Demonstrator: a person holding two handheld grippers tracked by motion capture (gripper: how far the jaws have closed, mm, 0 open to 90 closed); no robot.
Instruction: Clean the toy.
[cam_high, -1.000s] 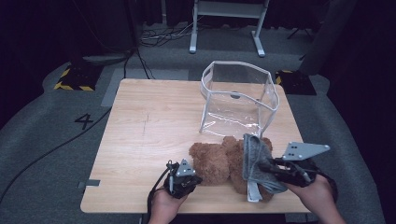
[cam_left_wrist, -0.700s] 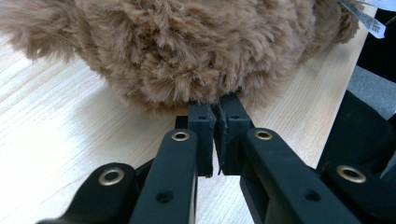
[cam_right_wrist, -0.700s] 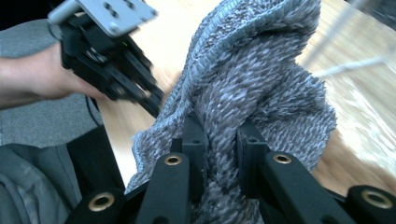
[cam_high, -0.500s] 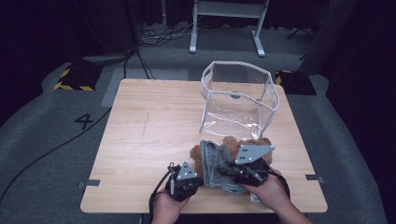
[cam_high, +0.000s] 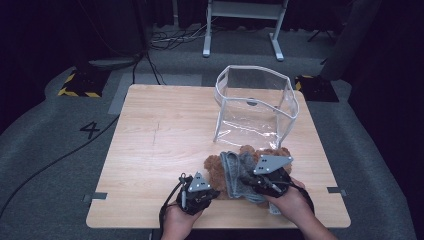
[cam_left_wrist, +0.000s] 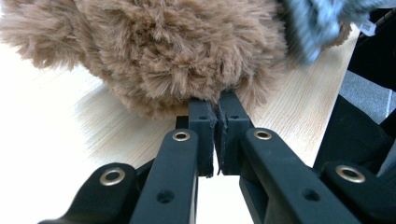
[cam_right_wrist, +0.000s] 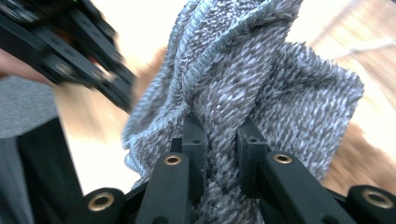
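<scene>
Left gripper (cam_high: 196, 192) is pinched tight on a tuft of the brown teddy bear (cam_high: 220, 170), jaws nearly meeting with fur caught between them, as the left gripper view shows (cam_left_wrist: 215, 116). Right gripper (cam_high: 260, 181) is clamped on a bunched fold of the grey knit cloth (cam_high: 239, 172), and in the right gripper view (cam_right_wrist: 223, 135) the fabric is wedged thick between the jaws. Looks to me like the cloth is being dressed or wrapped onto the bear.

The bear lies on the wooden table (cam_high: 165, 135) near the front edge, just in front of the clear plastic bag (cam_high: 256, 107), with the cloth draped across its middle.

What could go wrong: the left grip is only on fur, so a hard tug from the right side could pull the tuft free and drag the whole bear along. The cloth is bunched up too, so it may snag on a limb or bundle up instead of spreading.

Around it: the bag stands upright and open-topped right behind the bear, touching or nearly so; pushing the bear back could tip it. The bear is also close to the front edge, so sliding it that way risks a drop. The floor cables (cam_high: 50, 165) are well apart.
</scene>
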